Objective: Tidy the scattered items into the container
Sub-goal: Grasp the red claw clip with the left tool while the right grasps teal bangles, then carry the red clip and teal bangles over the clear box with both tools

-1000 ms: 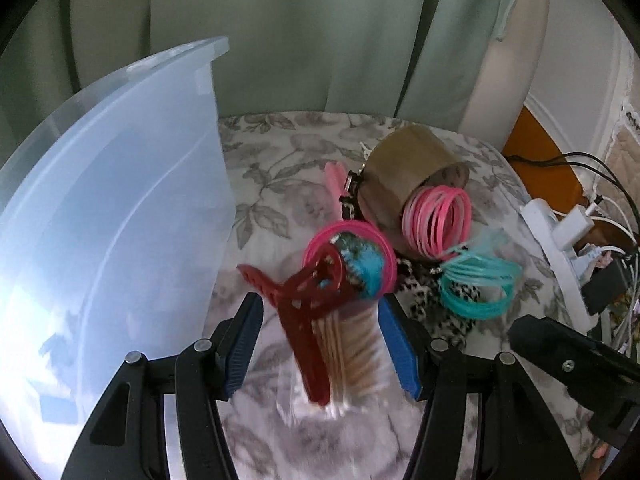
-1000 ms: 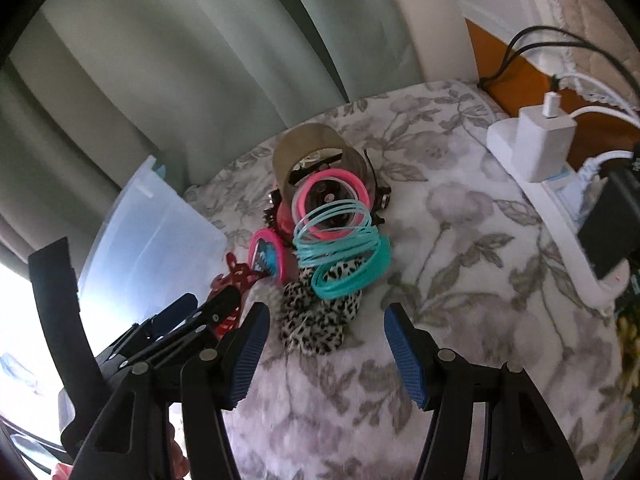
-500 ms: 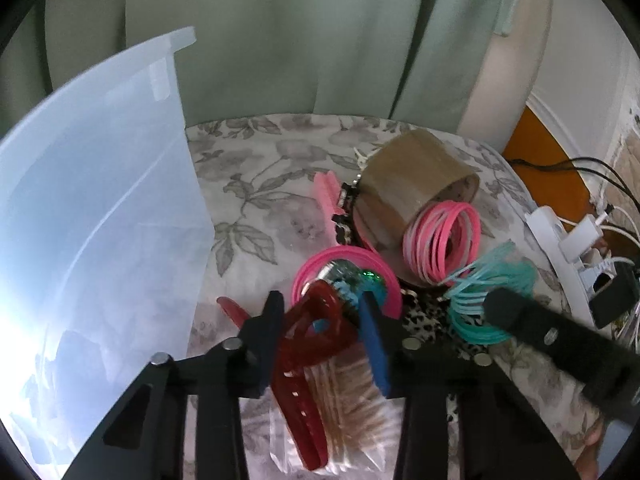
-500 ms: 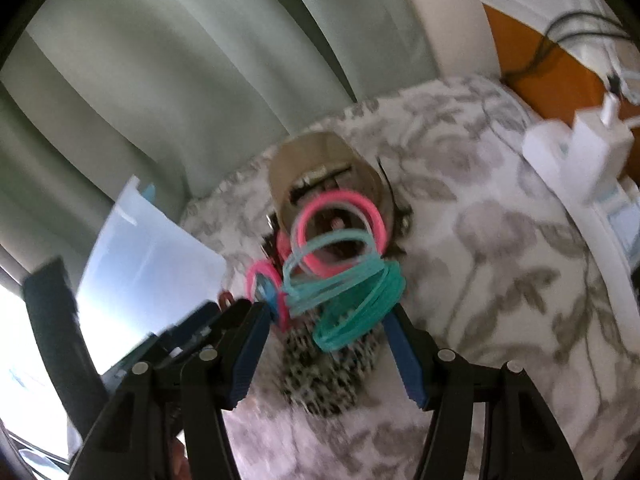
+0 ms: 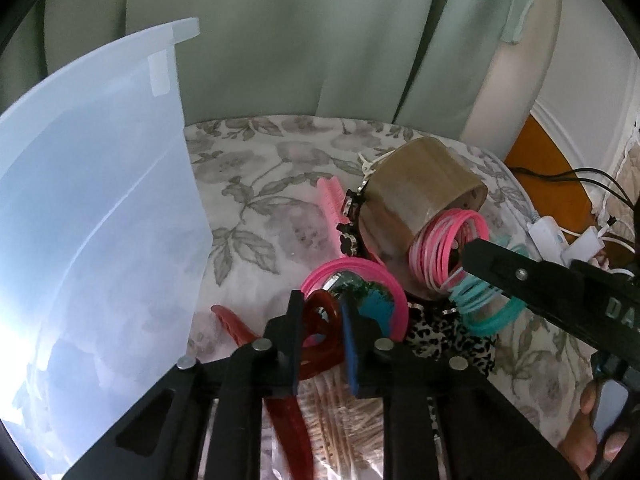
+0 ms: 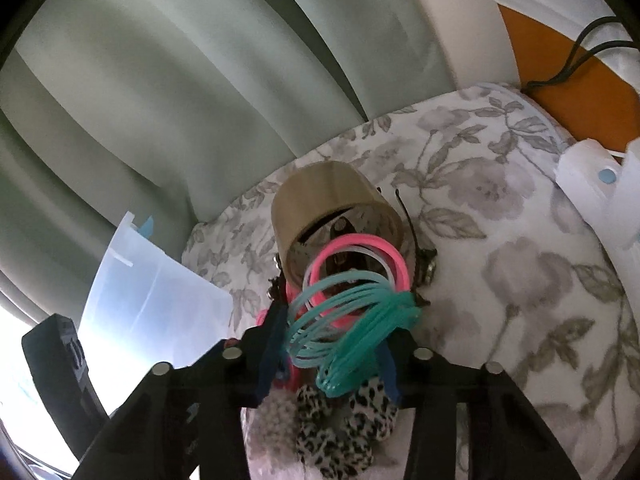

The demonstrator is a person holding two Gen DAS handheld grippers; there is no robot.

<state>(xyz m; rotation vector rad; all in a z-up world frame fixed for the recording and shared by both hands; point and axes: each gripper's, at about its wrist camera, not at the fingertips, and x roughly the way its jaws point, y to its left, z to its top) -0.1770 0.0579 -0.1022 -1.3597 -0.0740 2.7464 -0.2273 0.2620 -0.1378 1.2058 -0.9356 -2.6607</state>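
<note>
My left gripper [image 5: 322, 330] is closing, and its blue pads pinch the looped end of a red hair claw clip [image 5: 320, 320], which lies on a bag of cotton swabs [image 5: 340, 412]. A pink-rimmed mirror [image 5: 372, 296] sits just beyond it. My right gripper [image 6: 332, 334] is closing too, its pads touching both sides of a bundle of teal bangles [image 6: 360, 320] on a leopard scrunchie [image 6: 340, 420]. Pink bangles [image 6: 356, 264] lean on a brown tape roll [image 6: 320, 192] behind. The translucent container [image 5: 100, 220] stands to the left.
A floral cloth [image 6: 500, 240] covers the table. A pink comb [image 5: 330, 200] and small black clips lie by the tape roll. A white power strip [image 6: 592, 184] with cables runs along the right edge. Green curtains hang behind. A person's hand [image 5: 592, 432] shows at lower right.
The left jaws narrowed from wide open onto the red clip's loop. The right gripper moved forward over the scrunchie and its jaws came in around the teal bangles.
</note>
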